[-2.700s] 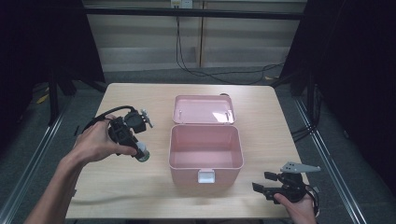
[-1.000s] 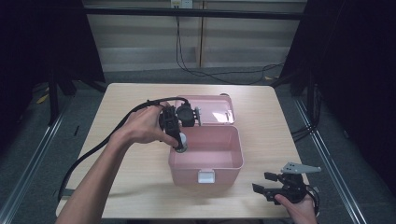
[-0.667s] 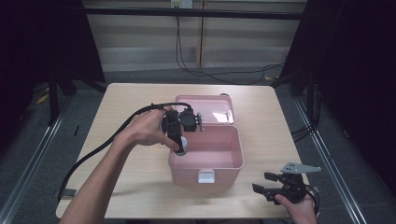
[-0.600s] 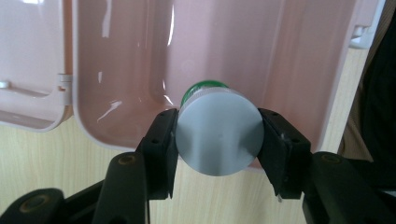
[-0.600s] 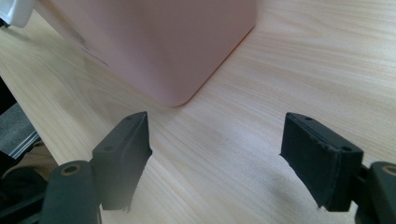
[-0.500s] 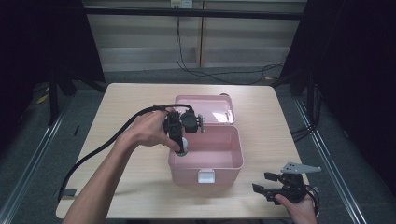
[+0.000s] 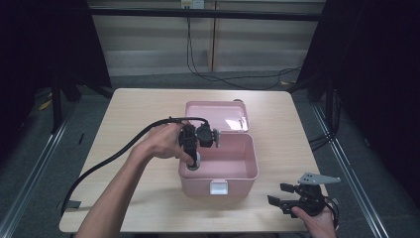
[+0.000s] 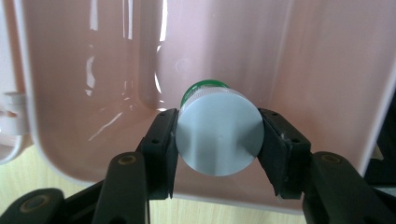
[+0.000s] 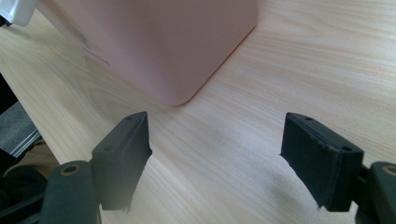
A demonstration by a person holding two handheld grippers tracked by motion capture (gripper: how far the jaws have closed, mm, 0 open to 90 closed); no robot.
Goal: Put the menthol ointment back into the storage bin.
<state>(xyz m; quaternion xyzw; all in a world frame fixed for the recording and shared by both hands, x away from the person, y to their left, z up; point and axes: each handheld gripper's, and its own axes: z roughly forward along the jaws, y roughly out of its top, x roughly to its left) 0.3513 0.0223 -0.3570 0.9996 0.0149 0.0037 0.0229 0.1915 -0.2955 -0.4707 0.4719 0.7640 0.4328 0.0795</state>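
left forearm (image 7: 116, 191) is reaching in from the bottom edge and slanting forward and to the right. left hand (image 7: 161, 142) is wrapping around the left gripper (image 7: 194, 161), whose jaws are pointing down; its black cable (image 7: 111, 158) is trailing back toward the near left. in the left gripper view the left gripper (image 8: 217, 140) is pressing both pads (image 8: 161, 140) against something round held between them. right hand (image 7: 317, 223) is resting low at the near right, holding the right gripper (image 7: 280, 194) with its jaws pointing left and its grey plate (image 7: 318, 178) on top. in the right gripper view the right gripper (image 9: 219, 144) is holding its jaws wide apart, with nothing between them.
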